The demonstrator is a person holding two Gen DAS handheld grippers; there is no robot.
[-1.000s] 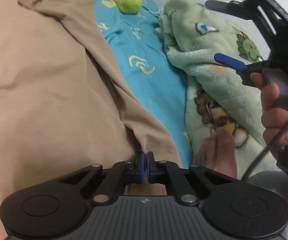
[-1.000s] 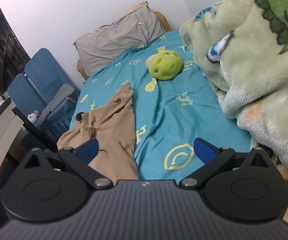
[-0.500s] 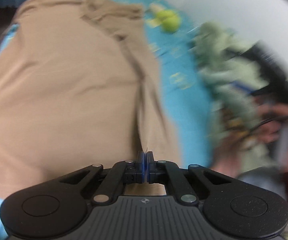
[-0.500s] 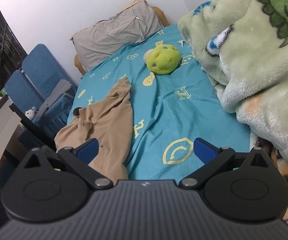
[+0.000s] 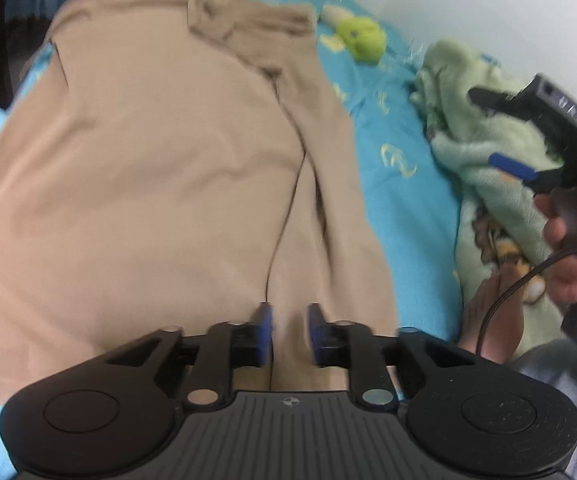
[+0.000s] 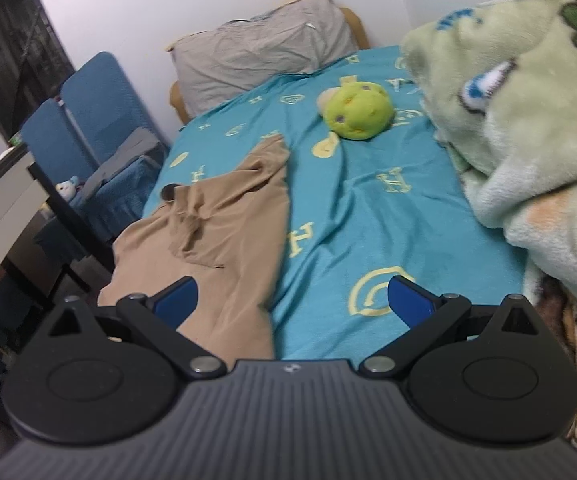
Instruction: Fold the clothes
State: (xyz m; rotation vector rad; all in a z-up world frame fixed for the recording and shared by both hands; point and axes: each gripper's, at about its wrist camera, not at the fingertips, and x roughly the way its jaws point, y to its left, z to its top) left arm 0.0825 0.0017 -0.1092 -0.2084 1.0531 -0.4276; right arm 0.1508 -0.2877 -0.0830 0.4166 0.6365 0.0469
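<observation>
Our left gripper (image 5: 287,334) sits low over the near hem of the tan garment (image 5: 160,168), its blue pads parted by a narrow gap with cloth showing between them; we cannot tell whether either pad touches the fabric, but nothing is pinched. Our right gripper (image 6: 291,298) is spread wide and empty, held in a hand (image 5: 568,248) off to the right above the bed (image 6: 368,208).

The garment, the largest thing before us, lies spread on the teal sheet along the bed's left side, its far end bunched and wrinkled near a dark spot at the top, and one long strip lapped over the body along a seam line. Whether that lap is a finished fold or just how the cloth fell, we cannot say.

The biggest risk we judge is the garment's left edge: it reaches the bed's edge, so a pull toward that side could drag it off. Next, the green fleece blanket (image 6: 528,120) is heaped close on the right; a wide swing of the right gripper could snag it. The bunched far end could fold in crooked if left unsmoothed. Smallest, the green plush toy (image 6: 358,114) lies just beyond the garment's far corner and could get caught under a fold.
</observation>
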